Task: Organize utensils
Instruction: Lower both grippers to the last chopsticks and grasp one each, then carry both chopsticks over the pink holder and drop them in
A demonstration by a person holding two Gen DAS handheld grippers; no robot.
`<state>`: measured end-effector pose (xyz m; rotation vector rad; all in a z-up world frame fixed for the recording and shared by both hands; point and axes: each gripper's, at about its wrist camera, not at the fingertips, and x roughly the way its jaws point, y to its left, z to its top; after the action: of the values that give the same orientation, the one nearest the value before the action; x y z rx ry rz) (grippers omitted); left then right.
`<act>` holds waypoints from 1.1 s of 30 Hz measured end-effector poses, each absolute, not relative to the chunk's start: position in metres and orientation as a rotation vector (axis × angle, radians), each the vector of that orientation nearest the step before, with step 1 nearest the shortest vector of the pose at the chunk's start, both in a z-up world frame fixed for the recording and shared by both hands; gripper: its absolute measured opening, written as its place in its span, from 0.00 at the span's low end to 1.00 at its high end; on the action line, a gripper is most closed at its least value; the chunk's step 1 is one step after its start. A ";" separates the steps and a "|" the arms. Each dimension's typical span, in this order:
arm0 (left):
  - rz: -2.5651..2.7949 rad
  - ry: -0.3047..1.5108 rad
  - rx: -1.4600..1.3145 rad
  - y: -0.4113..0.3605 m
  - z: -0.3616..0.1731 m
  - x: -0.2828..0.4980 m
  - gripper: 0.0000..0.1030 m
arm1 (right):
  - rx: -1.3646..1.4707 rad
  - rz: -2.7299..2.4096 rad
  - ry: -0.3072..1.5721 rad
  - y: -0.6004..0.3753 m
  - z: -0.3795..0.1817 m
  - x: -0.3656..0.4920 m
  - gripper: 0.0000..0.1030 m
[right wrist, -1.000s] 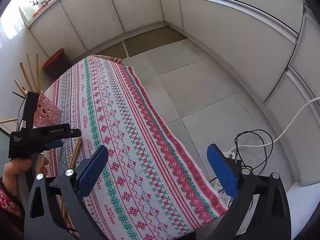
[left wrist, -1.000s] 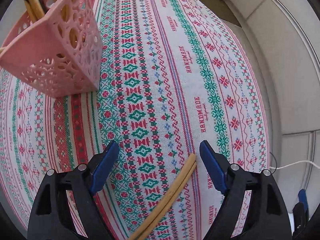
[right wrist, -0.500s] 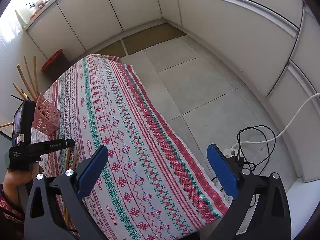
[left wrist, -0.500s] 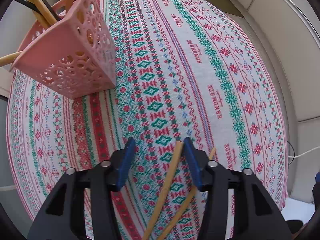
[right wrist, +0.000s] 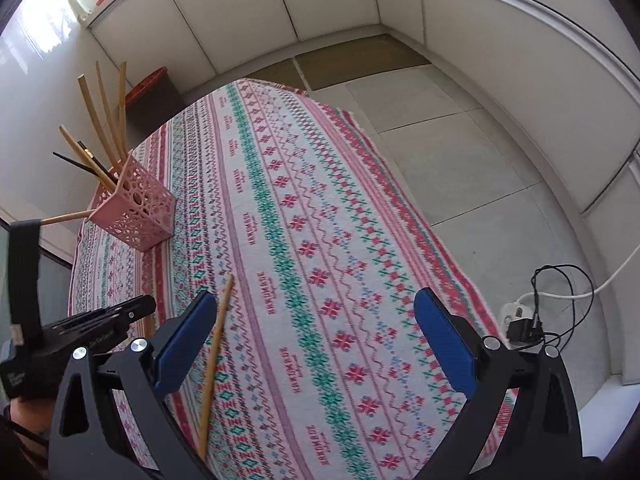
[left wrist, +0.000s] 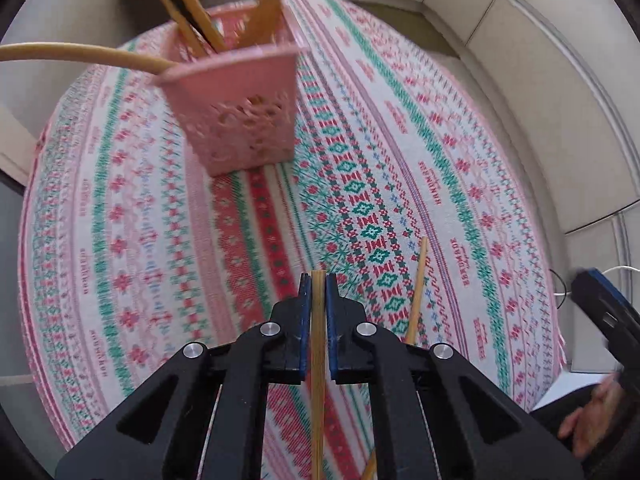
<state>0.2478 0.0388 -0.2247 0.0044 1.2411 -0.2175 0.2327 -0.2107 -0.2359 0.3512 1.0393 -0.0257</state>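
Note:
My left gripper (left wrist: 318, 280) is shut on a wooden chopstick (left wrist: 318, 364), held above the table and running back along the jaws. A second chopstick (left wrist: 418, 280) lies on the patterned tablecloth (left wrist: 460, 200) just to its right. Ahead stands the pink perforated holder (left wrist: 240, 116) with several wooden and dark sticks leaning out of it. In the right wrist view, my right gripper (right wrist: 316, 300) hangs open and empty over the cloth. The lying chopstick (right wrist: 216, 344) passes by its left finger, the holder (right wrist: 136, 208) stands far left, and the left gripper (right wrist: 140, 306) shows at the left edge.
The table's right edge drops to a tiled floor, where a power strip with cables (right wrist: 520, 316) lies. White cabinet doors (right wrist: 320, 0) line the walls. A red round object (right wrist: 146, 84) sits on the floor beyond the table. A hand (left wrist: 588, 420) shows at lower right.
The left jaws have shut on one of the two chopsticks and lifted it off the cloth, nearer the pink holder. The right gripper has shifted over the table, still open.

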 end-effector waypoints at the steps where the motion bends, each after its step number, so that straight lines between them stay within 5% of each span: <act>1: -0.226 1.219 -0.004 0.046 -0.215 0.240 0.06 | 0.347 -0.014 1.056 -0.201 -0.237 0.239 0.93; 8: -0.212 1.080 -0.059 0.077 -0.162 0.211 0.06 | 0.290 0.026 1.172 -0.128 -0.253 0.282 0.91; 11: -0.179 1.028 -0.074 0.087 -0.147 0.203 0.06 | 0.283 0.021 1.241 -0.109 -0.269 0.294 0.78; 12: -0.171 1.010 -0.079 0.090 -0.142 0.201 0.06 | 0.279 0.019 1.276 -0.105 -0.277 0.296 0.60; 13: -0.166 0.992 -0.087 0.094 -0.136 0.198 0.06 | 0.277 0.019 1.322 -0.101 -0.287 0.298 0.30; 16: -0.155 0.945 -0.098 0.101 -0.124 0.193 0.06 | 0.239 0.018 1.315 -0.094 -0.296 0.293 0.07; 33: -0.254 0.869 -0.145 0.094 -0.089 0.173 0.06 | -0.055 0.204 0.910 -0.105 -0.151 0.229 0.05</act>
<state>0.1726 0.0937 -0.0888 -0.1447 0.8691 -0.2538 0.2290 -0.1047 -0.1507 -0.0546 0.9096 0.2035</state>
